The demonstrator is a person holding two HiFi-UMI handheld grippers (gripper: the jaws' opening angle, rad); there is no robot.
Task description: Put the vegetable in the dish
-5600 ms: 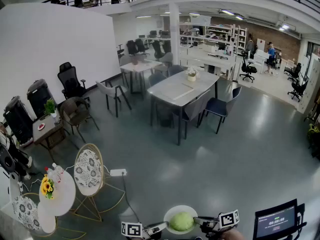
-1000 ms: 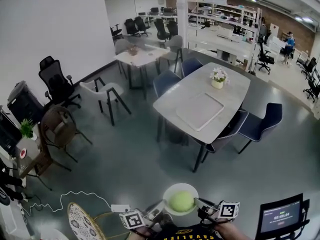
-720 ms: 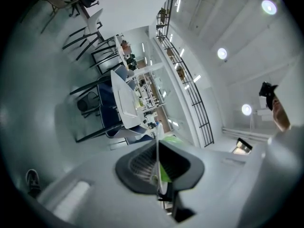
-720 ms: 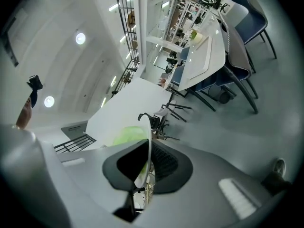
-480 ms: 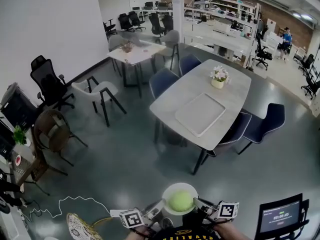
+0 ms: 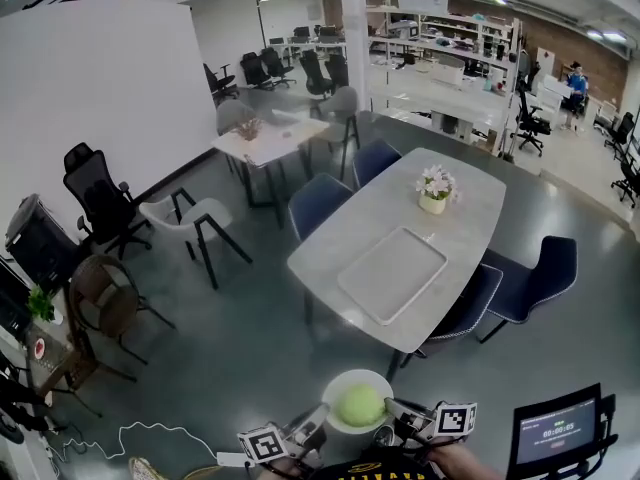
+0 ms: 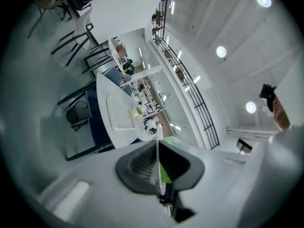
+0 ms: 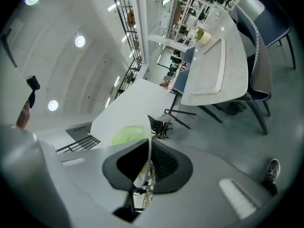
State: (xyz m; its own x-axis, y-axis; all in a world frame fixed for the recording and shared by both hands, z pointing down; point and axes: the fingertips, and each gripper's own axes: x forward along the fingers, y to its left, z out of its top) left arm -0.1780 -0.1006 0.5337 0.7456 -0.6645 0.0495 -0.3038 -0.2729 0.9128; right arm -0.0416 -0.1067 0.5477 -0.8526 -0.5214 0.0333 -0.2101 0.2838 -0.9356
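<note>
White dish [image 6: 338, 386], green round vegetable [image 6: 361, 404] already inside. Opposite rim edges were pinched by left tool [image 6: 316, 418] and right tool [image 6: 396, 414], likely to carry it level.

vegetable [image 6: 360, 405] in dish [image 6: 342, 382] | dish between left hand-held gripper [image 6: 316, 417] and right hand-held gripper [image 6: 396, 409] — table [image 6: 335, 248] beyond

Place: open-plan office with a workshop area at the back
Evidence: meeting table [image 6: 400, 238], black office chairs [image 6: 88, 178], small table [image 6: 265, 138], storage shelving [image 6: 440, 23], upper-floor railing [image 7: 197, 106]
</note>
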